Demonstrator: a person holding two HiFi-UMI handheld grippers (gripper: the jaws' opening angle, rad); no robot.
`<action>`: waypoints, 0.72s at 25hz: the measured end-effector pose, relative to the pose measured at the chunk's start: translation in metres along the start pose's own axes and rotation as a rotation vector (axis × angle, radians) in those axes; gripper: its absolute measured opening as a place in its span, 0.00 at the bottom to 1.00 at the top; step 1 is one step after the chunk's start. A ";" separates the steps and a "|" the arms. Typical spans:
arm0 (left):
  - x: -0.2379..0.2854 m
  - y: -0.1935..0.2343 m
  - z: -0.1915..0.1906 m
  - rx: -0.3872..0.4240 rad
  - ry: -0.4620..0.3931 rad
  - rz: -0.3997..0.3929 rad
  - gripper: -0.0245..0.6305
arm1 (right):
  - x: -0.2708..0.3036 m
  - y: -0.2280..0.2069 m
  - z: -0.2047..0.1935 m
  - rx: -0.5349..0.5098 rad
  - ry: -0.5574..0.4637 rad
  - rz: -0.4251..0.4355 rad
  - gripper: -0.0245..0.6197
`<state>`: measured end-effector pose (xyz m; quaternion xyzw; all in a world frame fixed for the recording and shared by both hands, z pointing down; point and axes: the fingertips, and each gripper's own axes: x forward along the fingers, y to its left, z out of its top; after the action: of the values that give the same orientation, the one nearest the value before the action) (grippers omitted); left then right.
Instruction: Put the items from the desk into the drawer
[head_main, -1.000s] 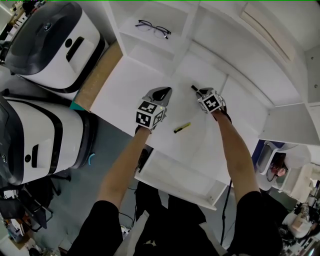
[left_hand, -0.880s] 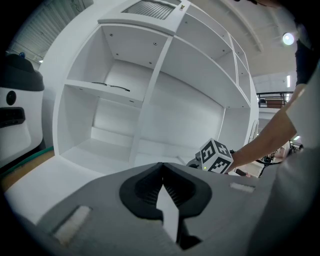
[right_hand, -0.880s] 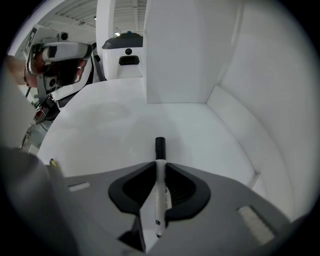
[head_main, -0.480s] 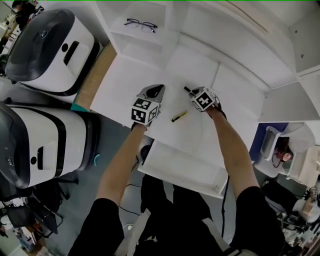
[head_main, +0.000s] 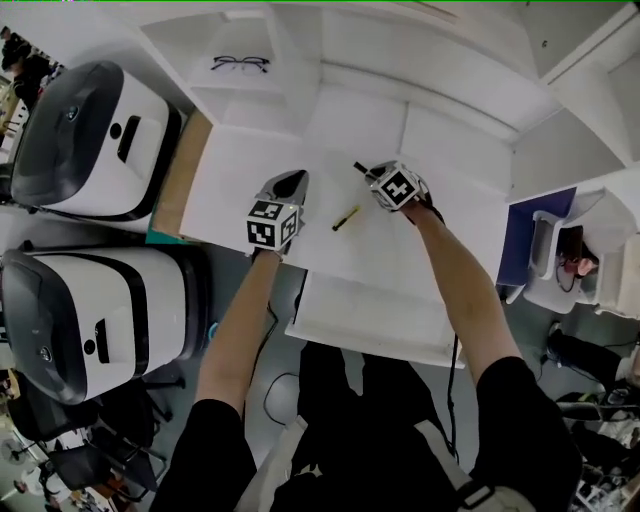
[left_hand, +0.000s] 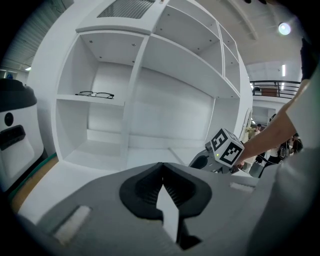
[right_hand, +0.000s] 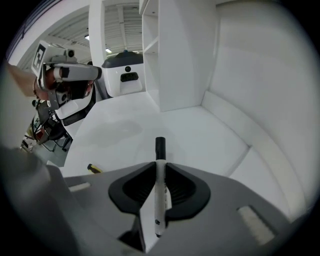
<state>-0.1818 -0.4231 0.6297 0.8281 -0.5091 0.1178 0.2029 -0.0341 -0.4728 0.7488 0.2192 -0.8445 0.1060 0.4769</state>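
My right gripper (head_main: 372, 174) (right_hand: 159, 172) is shut on a white marker (right_hand: 159, 185) with a black cap (head_main: 360, 167), held above the white desk (head_main: 240, 170). A yellow-and-black pen (head_main: 345, 218) (right_hand: 94, 168) lies on the desk between the two grippers. My left gripper (head_main: 290, 184) (left_hand: 161, 172) hovers over the desk to the pen's left, jaws shut with nothing between them. The open white drawer (head_main: 350, 310) sticks out below the desk's front edge, and nothing shows inside it.
Black-framed glasses (head_main: 240, 64) (left_hand: 95, 94) lie on a shelf of the white cubby unit at the back. Two large white-and-black machines (head_main: 90, 130) (head_main: 90, 310) stand left of the desk. A blue panel and clutter (head_main: 555, 250) are at the right.
The head camera has tilted, so the desk and both grippers appear slightly higher and to the left. The right gripper still holds the marker; the pen lies where it was.
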 end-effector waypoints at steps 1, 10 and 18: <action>-0.001 -0.003 0.003 0.004 0.000 -0.004 0.04 | -0.007 0.001 0.002 0.004 -0.014 -0.001 0.14; -0.007 -0.048 0.027 0.057 0.009 -0.079 0.04 | -0.079 0.006 0.015 0.051 -0.164 -0.036 0.14; -0.020 -0.090 0.053 0.097 -0.020 -0.173 0.04 | -0.151 0.021 0.013 0.062 -0.251 -0.110 0.14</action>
<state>-0.1110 -0.3951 0.5549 0.8790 -0.4315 0.1160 0.1667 0.0139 -0.4191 0.6143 0.2914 -0.8807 0.0774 0.3654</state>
